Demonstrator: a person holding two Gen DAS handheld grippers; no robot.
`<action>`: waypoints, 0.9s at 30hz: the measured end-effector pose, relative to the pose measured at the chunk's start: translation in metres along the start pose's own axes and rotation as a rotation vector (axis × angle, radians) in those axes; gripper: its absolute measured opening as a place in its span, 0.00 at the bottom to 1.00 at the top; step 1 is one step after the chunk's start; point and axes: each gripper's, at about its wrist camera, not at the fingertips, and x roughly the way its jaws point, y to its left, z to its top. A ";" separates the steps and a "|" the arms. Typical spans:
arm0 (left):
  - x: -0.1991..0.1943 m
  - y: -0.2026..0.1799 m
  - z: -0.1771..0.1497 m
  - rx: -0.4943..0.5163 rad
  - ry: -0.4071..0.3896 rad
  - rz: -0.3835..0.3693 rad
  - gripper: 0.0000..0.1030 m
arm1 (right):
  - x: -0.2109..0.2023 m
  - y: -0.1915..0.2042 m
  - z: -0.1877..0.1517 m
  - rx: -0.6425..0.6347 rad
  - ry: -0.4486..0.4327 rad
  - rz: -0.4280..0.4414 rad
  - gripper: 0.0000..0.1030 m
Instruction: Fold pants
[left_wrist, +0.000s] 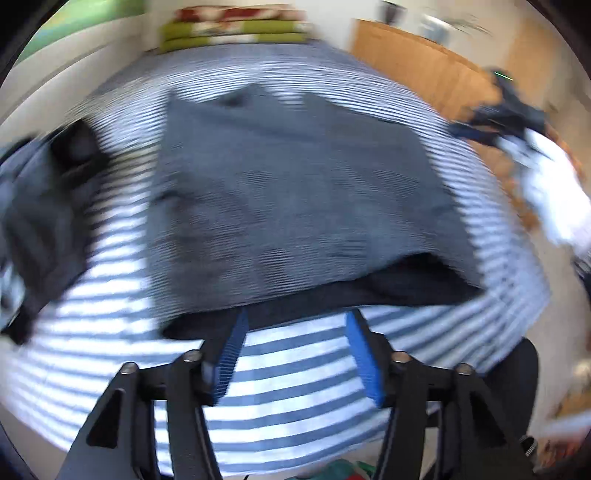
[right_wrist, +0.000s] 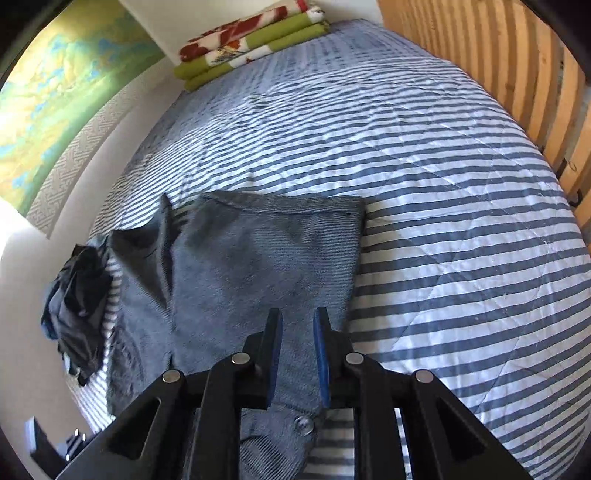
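— Pants (right_wrist: 258, 266), grey: where are they being kept?
— They are lying folded on the striped bedspread (right_wrist: 461, 229), beside a dark clothes heap (right_wrist: 77, 306).
— And the grippers?
— Nothing is being gripped: left gripper (left_wrist: 295, 325) is spread wide, right gripper (right_wrist: 298, 323) slightly parted above the pants.

Bright daylight, heavy motion blur in left view, fisheye-bent edges, dark corners.
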 end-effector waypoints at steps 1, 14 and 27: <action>-0.001 0.027 -0.003 -0.058 0.007 0.030 0.65 | -0.005 0.018 -0.002 -0.040 0.007 0.014 0.19; 0.045 0.108 0.014 -0.276 0.153 -0.035 0.71 | 0.001 0.146 -0.129 -0.432 0.134 -0.047 0.32; 0.052 0.112 0.013 -0.278 0.198 -0.039 0.15 | 0.018 0.114 -0.238 -0.582 0.120 -0.440 0.38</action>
